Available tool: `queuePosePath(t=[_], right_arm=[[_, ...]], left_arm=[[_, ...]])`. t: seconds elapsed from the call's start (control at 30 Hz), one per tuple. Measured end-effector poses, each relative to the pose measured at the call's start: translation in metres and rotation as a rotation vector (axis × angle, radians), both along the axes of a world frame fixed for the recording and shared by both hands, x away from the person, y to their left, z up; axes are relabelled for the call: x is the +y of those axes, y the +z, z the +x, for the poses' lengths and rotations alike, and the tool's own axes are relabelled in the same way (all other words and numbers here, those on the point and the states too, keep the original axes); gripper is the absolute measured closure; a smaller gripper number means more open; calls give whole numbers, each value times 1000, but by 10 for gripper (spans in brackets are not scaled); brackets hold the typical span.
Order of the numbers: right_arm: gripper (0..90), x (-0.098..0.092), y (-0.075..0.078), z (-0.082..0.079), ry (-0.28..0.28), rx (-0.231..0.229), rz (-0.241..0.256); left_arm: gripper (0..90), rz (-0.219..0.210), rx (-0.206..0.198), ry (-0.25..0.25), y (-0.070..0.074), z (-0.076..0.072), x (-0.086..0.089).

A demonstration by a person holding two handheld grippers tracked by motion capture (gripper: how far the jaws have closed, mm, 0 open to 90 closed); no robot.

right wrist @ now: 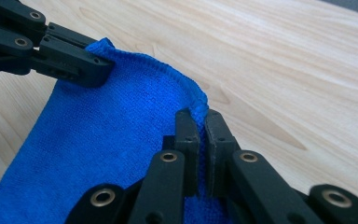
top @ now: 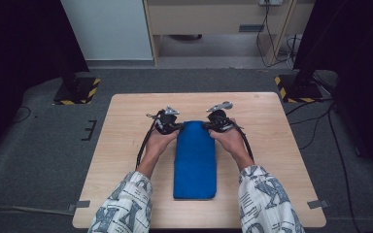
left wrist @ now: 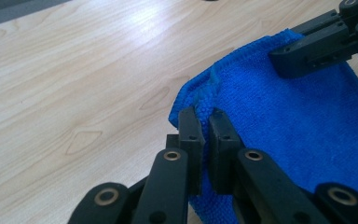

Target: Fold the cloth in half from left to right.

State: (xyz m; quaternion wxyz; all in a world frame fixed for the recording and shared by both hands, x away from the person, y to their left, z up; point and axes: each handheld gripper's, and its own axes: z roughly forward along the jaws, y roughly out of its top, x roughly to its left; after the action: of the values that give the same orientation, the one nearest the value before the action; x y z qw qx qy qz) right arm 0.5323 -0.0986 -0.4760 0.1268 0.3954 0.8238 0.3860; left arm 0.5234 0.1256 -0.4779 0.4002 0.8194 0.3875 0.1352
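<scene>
Lying along the middle of the desk: a blue cloth, folded into a long strip, long axis running straight away from the person, near end close to the front edge, far end between the two hands.

Pinching the far left corner of that strip: the left gripper, jaws pressed together on the hem, seen in the left gripper view with a ridge of fabric bunching up between the pads. Pinching the far right corner: the right gripper, likewise clamped on the stitched edge, seen in its own view with the hem curling up out of the narrow slit between the jaws.

Sitting level with each other across the cloth's short far edge, one gripper at each corner, neither nearer than the other; edge between them sagging slightly rather than stretched tight. Rest of the strip resting flat on the wood, trailing back toward the sleeves.

Judging from this: both corners secured, probably readying to lift the far end and carry it toward the near end along the long axis, folding the strip in half. Needing both hands travelling together, or risking a skewed fold.
</scene>
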Motion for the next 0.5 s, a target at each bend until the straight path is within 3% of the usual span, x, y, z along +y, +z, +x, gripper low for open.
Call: queuePosePath(t=[0.5], right_arm=[[865, -6, 15, 0, -10, -26, 23]], left_arm=[[859, -6, -25, 6, 14, 1, -2]])
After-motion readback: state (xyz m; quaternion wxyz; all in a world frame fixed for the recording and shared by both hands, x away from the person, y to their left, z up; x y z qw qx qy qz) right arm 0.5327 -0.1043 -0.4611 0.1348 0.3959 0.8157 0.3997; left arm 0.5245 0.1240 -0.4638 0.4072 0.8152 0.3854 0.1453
